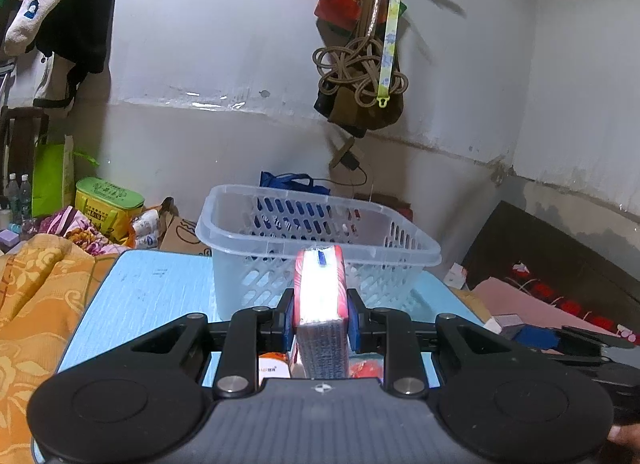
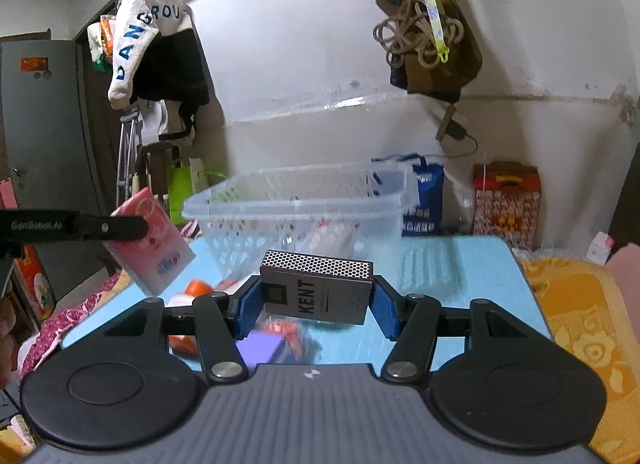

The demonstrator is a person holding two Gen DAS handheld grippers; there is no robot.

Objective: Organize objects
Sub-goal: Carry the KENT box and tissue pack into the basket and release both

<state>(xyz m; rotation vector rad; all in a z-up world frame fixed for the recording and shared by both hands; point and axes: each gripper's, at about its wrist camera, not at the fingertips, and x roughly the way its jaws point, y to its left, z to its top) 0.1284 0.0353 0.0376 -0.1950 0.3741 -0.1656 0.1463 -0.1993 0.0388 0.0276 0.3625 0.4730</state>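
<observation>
My left gripper (image 1: 320,304) is shut on a thin pink pack (image 1: 318,284), held edge-on just in front of the clear plastic basket (image 1: 256,242). In the right wrist view the same pink pack (image 2: 154,244) hangs at the left under a black finger (image 2: 112,227) of that gripper. My right gripper (image 2: 316,296) is shut on a grey KENT box (image 2: 320,292), held above the light blue table (image 2: 460,276), short of the basket (image 2: 280,210). Something white shows through the basket wall.
Small packs lie on the table under the grippers: a purple box (image 2: 260,346), orange ones (image 2: 198,288) and a red one (image 1: 366,368). An orange blanket (image 1: 36,304) borders the table. Bags and a rope (image 1: 360,76) hang on the wall behind.
</observation>
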